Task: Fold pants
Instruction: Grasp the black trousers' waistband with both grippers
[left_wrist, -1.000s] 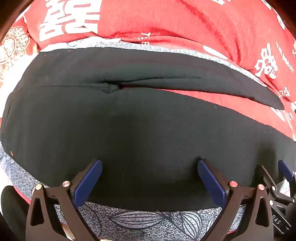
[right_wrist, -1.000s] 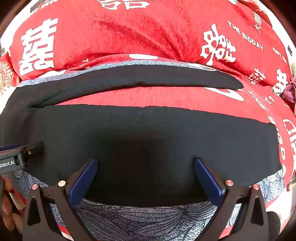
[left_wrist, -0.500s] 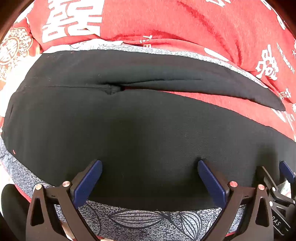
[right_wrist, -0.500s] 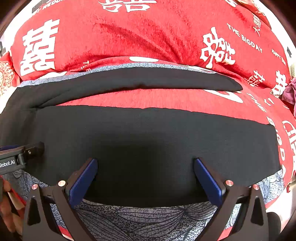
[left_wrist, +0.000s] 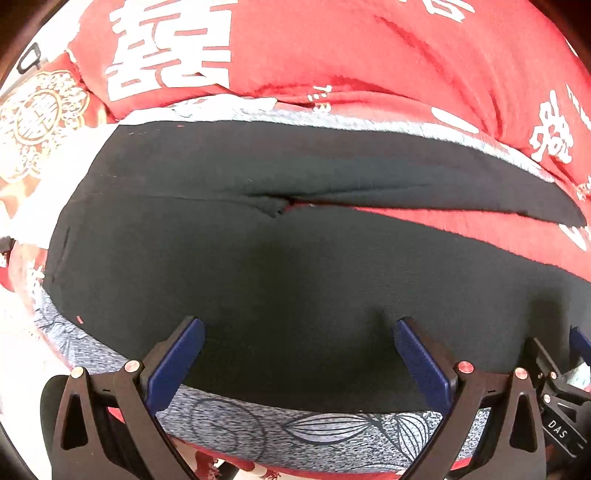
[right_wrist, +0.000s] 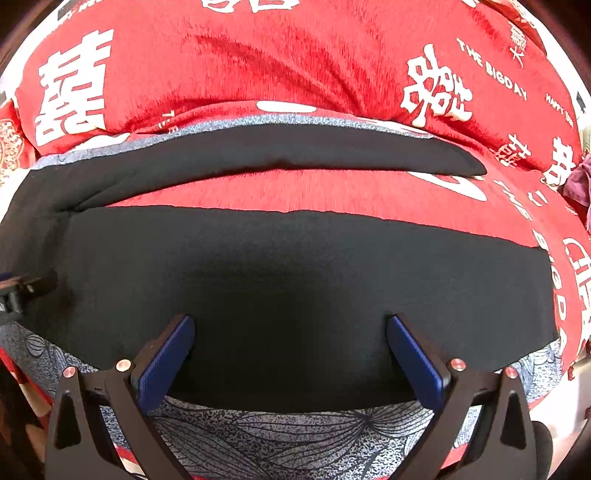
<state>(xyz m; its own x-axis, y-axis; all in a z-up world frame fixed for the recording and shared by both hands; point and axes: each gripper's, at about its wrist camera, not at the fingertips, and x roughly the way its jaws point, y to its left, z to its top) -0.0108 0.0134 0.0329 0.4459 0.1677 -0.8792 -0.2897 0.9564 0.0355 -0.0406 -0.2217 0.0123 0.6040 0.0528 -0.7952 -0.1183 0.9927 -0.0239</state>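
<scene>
Black pants (left_wrist: 295, 266) lie flat on a grey leaf-print cloth (left_wrist: 295, 432), legs spread apart toward the right with red cloth showing between them. The crotch seam (left_wrist: 277, 206) shows in the left wrist view. The right wrist view shows the near leg (right_wrist: 295, 280) and the far leg (right_wrist: 280, 151). My left gripper (left_wrist: 299, 350) is open over the near edge of the pants, empty. My right gripper (right_wrist: 290, 347) is open over the near leg's near edge, empty. The right gripper's side shows at the left wrist view's right edge (left_wrist: 554, 387).
A red quilt with white characters (right_wrist: 258, 62) is piled behind the pants. A red and gold patterned cloth (left_wrist: 37, 122) lies at the far left. A purple item (right_wrist: 578, 181) sits at the right edge.
The left wrist view has shifted slightly, so the pants sit a little lower and to the right. Both grippers stay open.
</scene>
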